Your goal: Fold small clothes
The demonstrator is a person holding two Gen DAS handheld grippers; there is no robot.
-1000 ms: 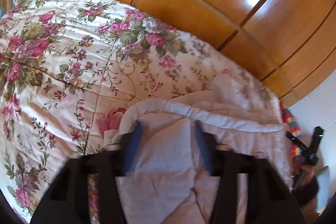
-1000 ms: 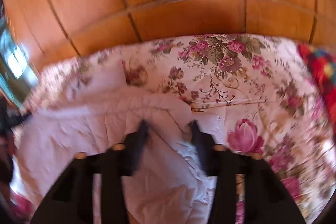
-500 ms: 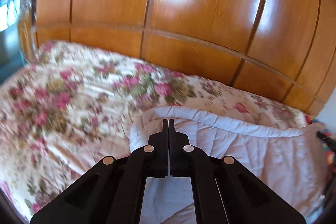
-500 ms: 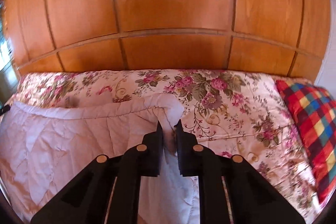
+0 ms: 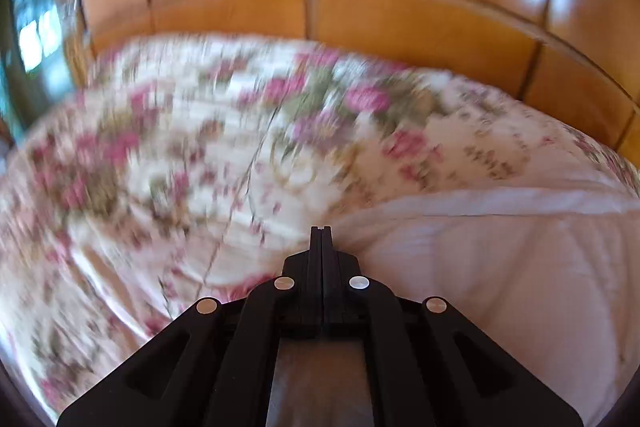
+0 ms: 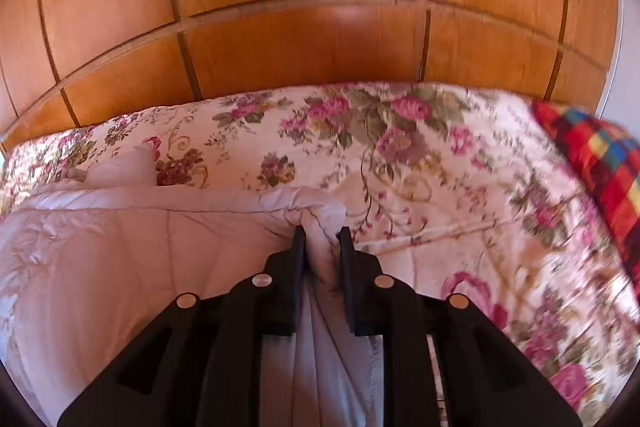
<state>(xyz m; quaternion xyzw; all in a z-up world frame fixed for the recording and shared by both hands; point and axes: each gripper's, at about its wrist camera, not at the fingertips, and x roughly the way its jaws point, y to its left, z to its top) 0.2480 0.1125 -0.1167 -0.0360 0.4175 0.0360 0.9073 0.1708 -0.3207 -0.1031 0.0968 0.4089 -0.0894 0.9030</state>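
A pale pink quilted garment [image 6: 132, 251] lies on the floral bedspread [image 6: 400, 163]. My right gripper [image 6: 322, 233] is shut on its bunched right corner, with cloth between the fingers. In the left wrist view the garment [image 5: 500, 267] stretches to the right. My left gripper [image 5: 321, 229] has its jaws pressed together at the garment's left corner; cloth hangs below them. The left view is motion-blurred.
A glossy wooden panel wall [image 6: 300, 27] rises directly behind the bed. A red checked cloth [image 6: 596, 155] lies at the bed's right side. A window [image 5: 36, 31] shows at far left. The floral bedspread [image 5: 200, 147] extends left of the garment.
Both grippers went from open over the garment to shut on its corners. Since then both views have tilted up toward the wall, and the left one has swung sideways.
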